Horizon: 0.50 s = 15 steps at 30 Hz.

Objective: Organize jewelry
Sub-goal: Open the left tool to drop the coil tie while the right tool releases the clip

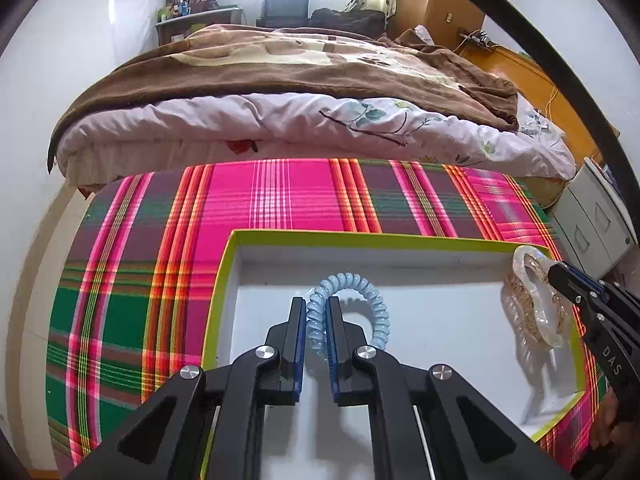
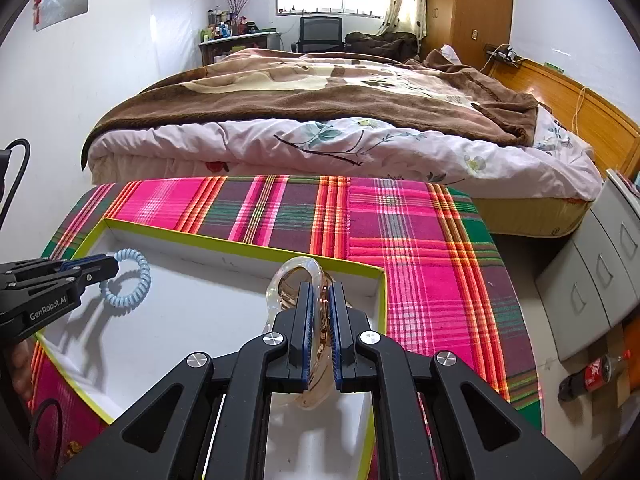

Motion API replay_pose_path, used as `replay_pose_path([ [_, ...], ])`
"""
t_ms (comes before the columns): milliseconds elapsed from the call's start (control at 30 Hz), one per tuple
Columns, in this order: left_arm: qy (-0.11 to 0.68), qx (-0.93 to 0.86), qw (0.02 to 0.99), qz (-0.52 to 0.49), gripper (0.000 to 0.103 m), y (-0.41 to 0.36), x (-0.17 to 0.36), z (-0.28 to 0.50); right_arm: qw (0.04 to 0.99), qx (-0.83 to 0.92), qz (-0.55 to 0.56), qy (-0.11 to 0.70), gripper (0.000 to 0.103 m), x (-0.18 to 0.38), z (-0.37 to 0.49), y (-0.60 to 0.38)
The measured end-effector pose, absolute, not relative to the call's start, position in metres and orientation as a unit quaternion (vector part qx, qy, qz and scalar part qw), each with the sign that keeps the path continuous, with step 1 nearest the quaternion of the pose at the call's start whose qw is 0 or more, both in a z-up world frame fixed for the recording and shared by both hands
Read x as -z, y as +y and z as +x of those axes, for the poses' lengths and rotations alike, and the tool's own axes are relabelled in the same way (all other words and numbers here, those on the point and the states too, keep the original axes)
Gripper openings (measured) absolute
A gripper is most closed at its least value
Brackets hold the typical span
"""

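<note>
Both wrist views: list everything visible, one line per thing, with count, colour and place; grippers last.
Spiral hair tie: one, pale blue, over the tray, pinched by the left gripper.
Bangles: what looks like two, clear and amber glittery, over the tray, pinched by the right gripper.
Tray: one, white inside with lime-green rim, on the tablecloth.
Tablecloth: one, pink, green and orange plaid, covering the table.
Bed: one, brown blanket over floral quilt, behind the table.
Drawer cabinet: one, grey, right of the table.
Cola bottle: one, red label, on the floor.
Left gripper: one, black, shut on the hair tie.
Right gripper: one, black, shut on the bangles.
</note>
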<state>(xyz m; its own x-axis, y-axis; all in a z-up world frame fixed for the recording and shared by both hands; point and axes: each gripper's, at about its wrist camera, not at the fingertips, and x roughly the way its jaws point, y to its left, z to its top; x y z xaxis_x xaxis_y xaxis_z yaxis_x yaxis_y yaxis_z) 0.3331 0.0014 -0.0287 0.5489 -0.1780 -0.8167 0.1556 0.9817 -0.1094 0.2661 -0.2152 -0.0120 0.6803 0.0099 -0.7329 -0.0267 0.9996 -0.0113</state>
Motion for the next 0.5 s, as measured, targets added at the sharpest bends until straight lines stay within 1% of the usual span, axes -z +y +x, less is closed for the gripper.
replay_pose_path([
  [167,0.475,0.092,0.875,-0.022,0.01,0.0046,0.0324,0.3341,0.915,-0.002,-0.013,0.404,0.01,0.0138,0.2666,-0.2168],
  [233,0.477,0.087,0.874,-0.023,0.017,0.0058,0.0329,0.3335,0.915,-0.001,-0.011,0.403,0.012,0.0128,0.2661,-0.2176],
  [300,0.477,0.087,0.874,-0.026,0.03,0.0073,0.0327,0.3323,0.916,0.003,-0.012,0.402,0.017,0.0121,0.2659,-0.2178],
  [433,0.476,0.087,0.875,-0.025,0.034,0.0076,0.0305,0.3287,0.916,-0.001,-0.006,0.401,0.018,0.0091,0.2642,-0.2189],
  [500,0.476,0.086,0.875,-0.029,0.046,0.0085,0.0285,0.3255,0.918,-0.002,-0.006,0.397,0.021,0.0057,0.2618,-0.2188],
])
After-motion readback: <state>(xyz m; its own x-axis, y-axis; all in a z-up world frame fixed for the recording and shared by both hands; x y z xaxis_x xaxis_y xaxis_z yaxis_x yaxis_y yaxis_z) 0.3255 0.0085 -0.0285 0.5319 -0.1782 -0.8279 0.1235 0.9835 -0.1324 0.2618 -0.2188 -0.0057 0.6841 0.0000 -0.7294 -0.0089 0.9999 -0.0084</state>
